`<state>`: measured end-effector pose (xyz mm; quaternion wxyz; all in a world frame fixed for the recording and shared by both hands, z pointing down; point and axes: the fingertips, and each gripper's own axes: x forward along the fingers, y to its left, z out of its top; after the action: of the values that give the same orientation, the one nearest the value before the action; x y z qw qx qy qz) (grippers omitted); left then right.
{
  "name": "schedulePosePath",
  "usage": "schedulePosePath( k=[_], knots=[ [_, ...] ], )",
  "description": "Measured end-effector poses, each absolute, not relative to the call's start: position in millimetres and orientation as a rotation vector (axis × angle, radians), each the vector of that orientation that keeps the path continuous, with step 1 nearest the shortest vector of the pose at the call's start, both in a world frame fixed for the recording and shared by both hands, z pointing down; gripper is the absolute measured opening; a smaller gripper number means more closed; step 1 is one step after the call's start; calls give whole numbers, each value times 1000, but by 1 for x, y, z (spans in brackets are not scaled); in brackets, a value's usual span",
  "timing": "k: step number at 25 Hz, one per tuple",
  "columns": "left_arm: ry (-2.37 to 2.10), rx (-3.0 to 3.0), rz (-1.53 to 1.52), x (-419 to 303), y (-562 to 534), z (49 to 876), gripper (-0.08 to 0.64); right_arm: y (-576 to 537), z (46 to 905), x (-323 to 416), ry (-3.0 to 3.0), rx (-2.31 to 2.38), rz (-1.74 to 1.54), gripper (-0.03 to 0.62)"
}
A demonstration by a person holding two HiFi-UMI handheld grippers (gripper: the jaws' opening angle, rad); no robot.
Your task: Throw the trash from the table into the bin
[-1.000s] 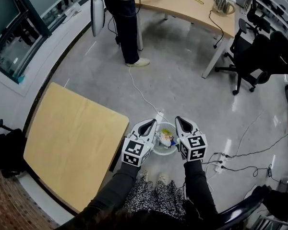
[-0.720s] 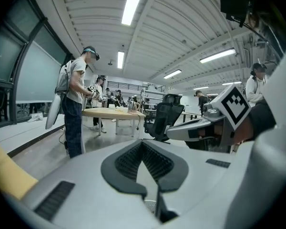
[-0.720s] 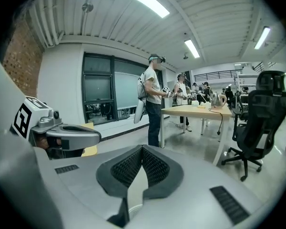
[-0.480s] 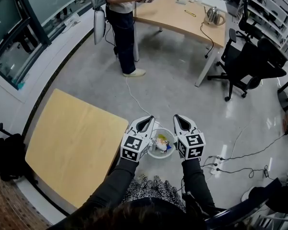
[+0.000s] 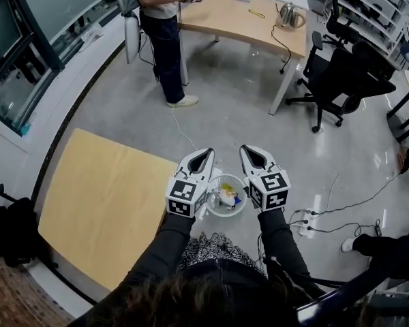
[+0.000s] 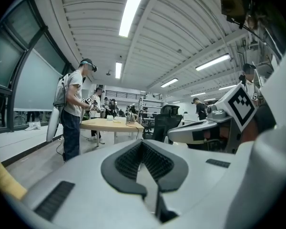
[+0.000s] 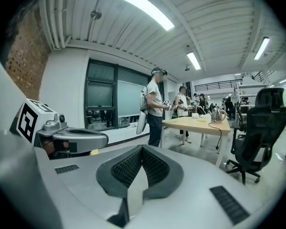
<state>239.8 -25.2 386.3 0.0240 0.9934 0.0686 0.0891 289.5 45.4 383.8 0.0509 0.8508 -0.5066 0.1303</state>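
Head view: left gripper and right gripper hang side by side over the bin, which stands on the floor at 6 o'clock, between the two. Both sets of jaws are closed tip to tip with nothing between them; each gripper view shows only bare pad faces. The trash lies inside the bin. The table, at 9 o'clock of the bin, shows no litter on the part in view, so the job looks done or nearly so.

Risks, as I judge them:
- The bin looks light, so a knock from a gripper or a knee could tip it and spill the wrappers.
- Floor cables run at 3 to 4 o'clock of the bin, a snag hazard when stepping away.

Materials:
- Bin: round, white, probably thin plastic.
- Trash: crumpled wrappers, yellow and white.
- Table: pale smooth wood, rounded corners.
- Floor: grey, polished, glossy.
- Pads: black, finely ribbed, V-notched.
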Motion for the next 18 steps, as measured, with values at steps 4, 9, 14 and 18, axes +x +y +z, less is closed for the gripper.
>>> schedulePosePath(
  k=[4, 9, 14, 18],
  knots=[
    [216, 3084, 254, 242, -24, 378, -12, 50, 377, 290, -1530, 2595, 372, 12],
    [226, 3085, 251, 242, -20, 376, -12, 56, 372, 290, -1546, 2602, 363, 12],
    [232, 3078, 254, 241, -18, 379, -12, 58, 373, 290, -1540, 2593, 369, 12],
    [233, 3078, 258, 241, -20, 381, -12, 60, 377, 290, -1546, 2597, 393, 11]
  ],
)
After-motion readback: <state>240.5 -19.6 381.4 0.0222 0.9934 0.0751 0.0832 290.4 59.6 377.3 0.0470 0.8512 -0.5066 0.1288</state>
